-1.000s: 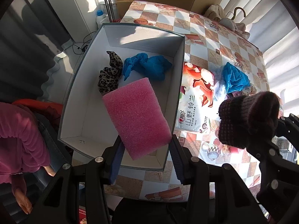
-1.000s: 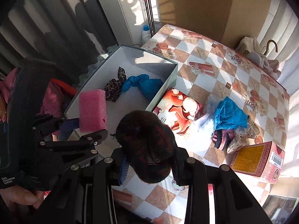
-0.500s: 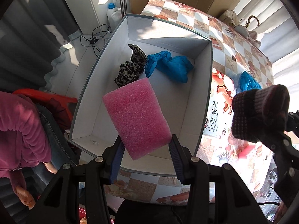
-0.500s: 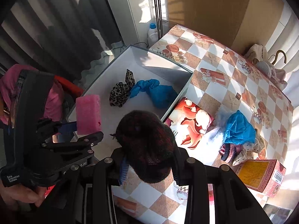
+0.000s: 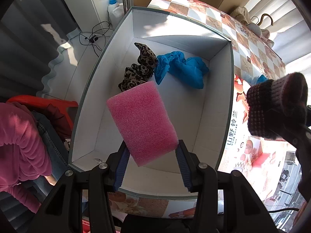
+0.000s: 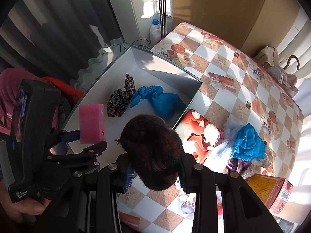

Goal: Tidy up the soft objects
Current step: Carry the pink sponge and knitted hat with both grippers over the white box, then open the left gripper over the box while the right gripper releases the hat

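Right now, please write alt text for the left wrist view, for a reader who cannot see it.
The left gripper holds a pink sponge above an open white box containing a leopard-print cloth and a blue cloth. At right, a dark knitted item hangs over the checkered tablecloth.

Pink sponge [image 5: 142, 122] covers the near end of the leopard cloth [image 5: 139, 68] ahead of the left gripper [image 5: 152, 167]. Knit hat [image 6: 152, 151] in the right gripper [image 6: 155, 174] blocks the box floor [image 6: 116, 124] right ahead of it; pile under the blue cloth [image 6: 247, 143] too jumbled to tell. Person's pink sleeve [image 5: 19, 145] cut off at the left edge.
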{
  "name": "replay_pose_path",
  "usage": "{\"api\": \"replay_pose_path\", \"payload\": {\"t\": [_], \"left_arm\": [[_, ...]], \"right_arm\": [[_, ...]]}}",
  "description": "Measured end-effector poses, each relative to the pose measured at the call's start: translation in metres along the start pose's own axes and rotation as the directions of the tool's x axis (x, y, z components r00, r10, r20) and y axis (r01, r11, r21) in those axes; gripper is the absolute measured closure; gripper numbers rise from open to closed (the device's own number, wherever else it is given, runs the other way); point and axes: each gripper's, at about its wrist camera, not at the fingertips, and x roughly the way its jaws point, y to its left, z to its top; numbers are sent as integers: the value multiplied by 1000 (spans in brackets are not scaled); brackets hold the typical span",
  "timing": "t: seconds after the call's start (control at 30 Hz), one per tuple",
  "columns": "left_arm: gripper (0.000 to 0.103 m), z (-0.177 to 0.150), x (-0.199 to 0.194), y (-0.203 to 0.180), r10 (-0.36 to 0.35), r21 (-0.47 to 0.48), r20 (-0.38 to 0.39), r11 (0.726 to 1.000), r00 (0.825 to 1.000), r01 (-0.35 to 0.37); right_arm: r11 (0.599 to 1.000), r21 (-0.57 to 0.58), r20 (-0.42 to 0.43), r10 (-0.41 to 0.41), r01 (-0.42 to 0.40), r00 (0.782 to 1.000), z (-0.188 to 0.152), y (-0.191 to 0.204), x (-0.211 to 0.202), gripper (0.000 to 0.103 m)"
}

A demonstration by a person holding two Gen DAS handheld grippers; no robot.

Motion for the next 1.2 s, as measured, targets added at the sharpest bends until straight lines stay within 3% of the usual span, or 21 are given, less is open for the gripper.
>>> {"api": "replay_pose_path", "payload": {"t": [0.8,1.13,1.2], "left_arm": [[51,19,23,13,-8,23,-44,1000,999,9],[51,28,23,13,-10,28,-42,1000,999,11],[49,29,23,13,-10,27,-42,1000,999,11]], "right_arm": [[1000,7,-52,-21,21,998,59,10,37,65],[1000,-1,-35,-23,23,999,83,12,37,65],[1000,0,-29,-21,21,999,87,12,35,59]]}}
